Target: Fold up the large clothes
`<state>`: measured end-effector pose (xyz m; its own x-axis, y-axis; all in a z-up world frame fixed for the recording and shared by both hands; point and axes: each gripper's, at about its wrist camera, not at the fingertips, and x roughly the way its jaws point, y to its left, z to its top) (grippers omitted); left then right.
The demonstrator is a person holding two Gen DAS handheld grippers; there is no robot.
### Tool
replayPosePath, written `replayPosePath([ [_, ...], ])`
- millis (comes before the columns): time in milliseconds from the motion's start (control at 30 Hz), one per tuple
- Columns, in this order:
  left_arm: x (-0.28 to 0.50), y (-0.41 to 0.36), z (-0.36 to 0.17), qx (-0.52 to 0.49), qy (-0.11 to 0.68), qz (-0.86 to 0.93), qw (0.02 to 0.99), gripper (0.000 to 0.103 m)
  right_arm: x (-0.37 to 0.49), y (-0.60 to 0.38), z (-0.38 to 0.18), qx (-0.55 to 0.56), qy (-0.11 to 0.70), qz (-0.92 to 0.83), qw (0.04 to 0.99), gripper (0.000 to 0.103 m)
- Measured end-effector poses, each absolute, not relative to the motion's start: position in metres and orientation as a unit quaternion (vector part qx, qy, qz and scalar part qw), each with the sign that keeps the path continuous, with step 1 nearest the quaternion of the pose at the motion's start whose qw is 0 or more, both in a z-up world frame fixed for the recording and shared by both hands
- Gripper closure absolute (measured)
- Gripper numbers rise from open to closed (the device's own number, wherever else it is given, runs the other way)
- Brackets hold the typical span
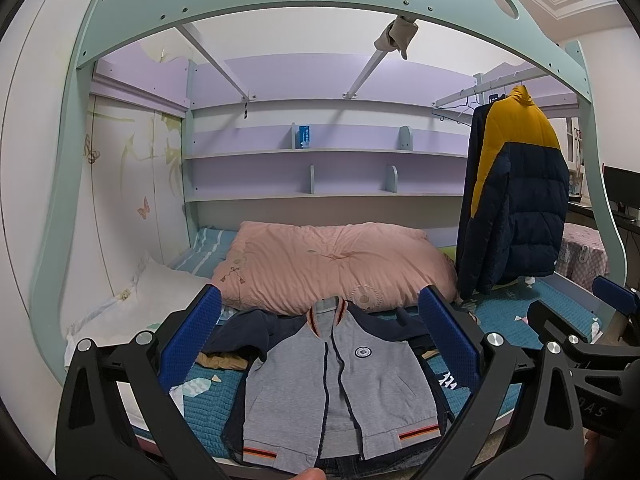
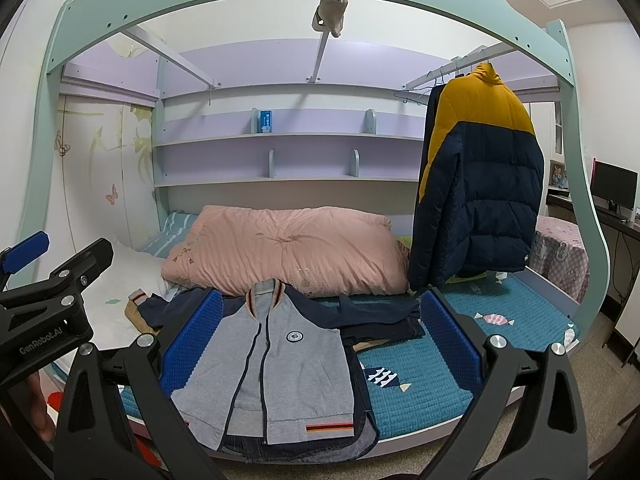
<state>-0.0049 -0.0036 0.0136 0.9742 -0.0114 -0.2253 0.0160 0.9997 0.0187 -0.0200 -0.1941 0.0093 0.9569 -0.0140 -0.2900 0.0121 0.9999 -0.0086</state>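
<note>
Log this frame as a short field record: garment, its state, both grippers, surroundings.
garment: grey zip jacket with navy sleeves
state: lying flat on the blue bed cover, front up, zipped, not yet folded
left gripper: open, empty, above the jacket
right gripper: open, empty, above the jacket
behind: pink quilt
hanging at right: yellow and navy puffer coat

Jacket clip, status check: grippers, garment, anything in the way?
Left gripper and right gripper: jaws open, holding nothing. Grey jacket flat on bed, zipped, sleeves spread, unfolded. Pink quilt just behind collar; denim under hem.
</note>
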Motion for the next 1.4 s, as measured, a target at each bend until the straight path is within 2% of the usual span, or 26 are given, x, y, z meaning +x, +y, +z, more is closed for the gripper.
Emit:
replayPosePath([
  [900, -0.006, -0.005, 0.019, 0.019, 0.130, -0.001, 0.991, 0.005, -0.019, -0.198, 0.003, -0.001, 0.166, -0.006, 0.986, 0.007],
  [1400, 0.033, -0.009, -0.013, 0.039, 0.174, 0.000, 0.984, 0.005, 0.015, -0.202, -0.023, 0.009, 0.215, -0.001, 0.977, 0.007],
])
